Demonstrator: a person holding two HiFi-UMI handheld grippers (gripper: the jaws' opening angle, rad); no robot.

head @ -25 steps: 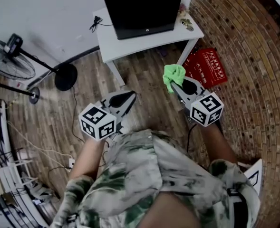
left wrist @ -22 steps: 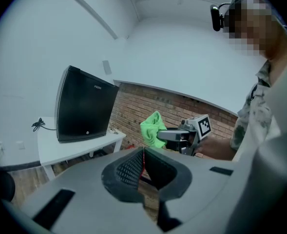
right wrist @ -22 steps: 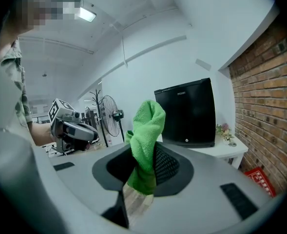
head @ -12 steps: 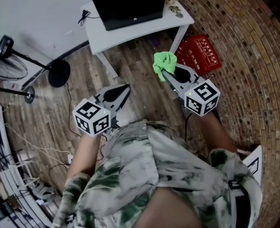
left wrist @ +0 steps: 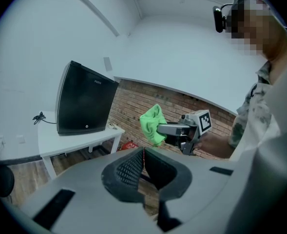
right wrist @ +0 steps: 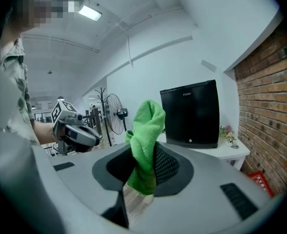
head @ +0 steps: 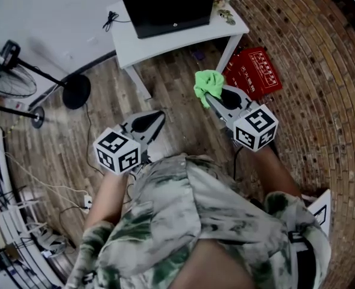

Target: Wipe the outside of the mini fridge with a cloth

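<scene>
Two grippers, one cloth, and zero wiping done so far, as we read it. Our right gripper (head: 213, 99) is clamped on the green cloth (head: 207, 84), which sticks up past the jaws in a bunched fold. The right gripper view shows it pinched right between them. Our left gripper (head: 158, 118) has its jaws pressed together with nothing in them, and it hangs low on the left.

The mini fridge (head: 165, 5) is the black box sitting on the white counter (head: 171, 46), ahead of us and well apart from both grippers. The cloth isn't touching it. There's a red box (head: 255, 74) on the wood floor (head: 177, 80) beside the counter, and a standing fan (head: 11, 77) off to the left. Neither looks to be in the way.

So we'd call this the approach step: cloth in grip, fridge not reached. Next move, in our view, is bringing the right gripper forward to a fridge face, probably the front or top. Only a small tuft of cloth sticks out, so we'd angle the gripper so that fabric, not the jaw tips, meets the black surface. The left gripper could steady the fridge if it slides on the counter.
</scene>
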